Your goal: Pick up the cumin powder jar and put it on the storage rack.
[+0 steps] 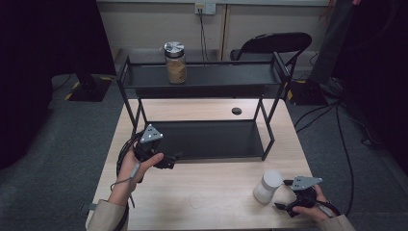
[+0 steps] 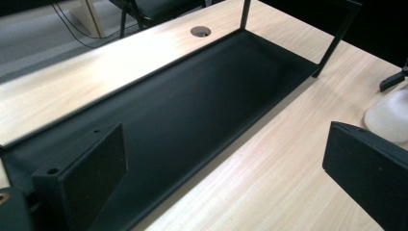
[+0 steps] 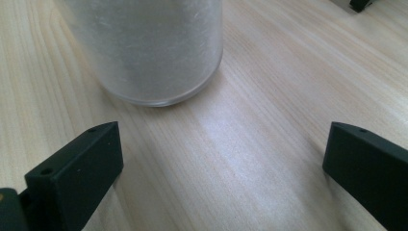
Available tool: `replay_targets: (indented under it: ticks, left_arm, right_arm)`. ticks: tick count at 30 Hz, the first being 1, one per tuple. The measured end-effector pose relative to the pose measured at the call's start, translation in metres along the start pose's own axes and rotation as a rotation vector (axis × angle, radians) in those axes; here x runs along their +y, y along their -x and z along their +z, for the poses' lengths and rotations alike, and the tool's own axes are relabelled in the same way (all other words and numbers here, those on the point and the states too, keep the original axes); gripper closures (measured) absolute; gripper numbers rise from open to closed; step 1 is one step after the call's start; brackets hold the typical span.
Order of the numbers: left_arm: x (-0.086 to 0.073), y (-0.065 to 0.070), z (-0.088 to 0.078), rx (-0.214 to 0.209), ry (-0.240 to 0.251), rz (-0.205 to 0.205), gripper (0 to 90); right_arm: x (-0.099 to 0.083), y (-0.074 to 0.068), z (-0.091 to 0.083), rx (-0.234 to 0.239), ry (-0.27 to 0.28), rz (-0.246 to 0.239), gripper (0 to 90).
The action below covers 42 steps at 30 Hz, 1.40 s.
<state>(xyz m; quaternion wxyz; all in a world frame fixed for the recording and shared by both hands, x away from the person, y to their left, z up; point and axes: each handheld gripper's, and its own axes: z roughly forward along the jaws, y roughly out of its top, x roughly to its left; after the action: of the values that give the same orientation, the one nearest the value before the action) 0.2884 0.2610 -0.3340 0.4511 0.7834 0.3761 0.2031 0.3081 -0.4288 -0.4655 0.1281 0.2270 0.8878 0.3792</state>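
The right tongs [image 1: 285, 195] stand wide apart and empty, low over the bench [image 1: 211, 192]; the white jar [image 1: 267, 186] stands upright just ahead of them, a little to their left, apart from both jaws. In the right gripper view the jar [image 3: 149, 48] sits beyond the jaw tips and off toward the left jaw, not between them. The left tongs [image 1: 169, 161] are also apart and hold nothing; they hover at the near left corner of the rack [image 1: 202, 139], with its lower tray [image 2: 183, 110] stretching away ahead of them and the white jar [image 2: 387, 118] far off to their right. A second jar [image 1: 175, 62] with a metal lid stands on the rack's top shelf, well beyond both tongs.

Judged from this, the work in hand is a reach for the white jar, likely to set it on the rack. The main risk is the offset; if the right tongs go straight forward, the left jaw may strike the jar's wall and push or tip it rather than straddle it. The jar looks smooth and frosted, so a low or shallow pinch could let it slip or swing on the lift. It is tall for its base; a sideways nudge near the top would topple it. Further on, the rack's front rim and posts could catch the jar on the way in; the left tongs, close to the tray, could also get in the way.
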Motion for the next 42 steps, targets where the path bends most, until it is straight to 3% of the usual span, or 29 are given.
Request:
replay_targets:
  ticks: [16, 42]
  left_arm:
    - [-0.046, 0.005, 0.019, -0.032, -0.034, -0.025, 0.9]
    - [-0.103, 0.006, 0.039, -0.025, -0.083, -0.047, 1.1]
  right_arm:
    - [0.000, 0.000, 0.000, 0.000, 0.000, 0.000, 0.0]
    - [0.000, 0.000, 0.000, -0.001, 0.000, -0.001, 0.0]
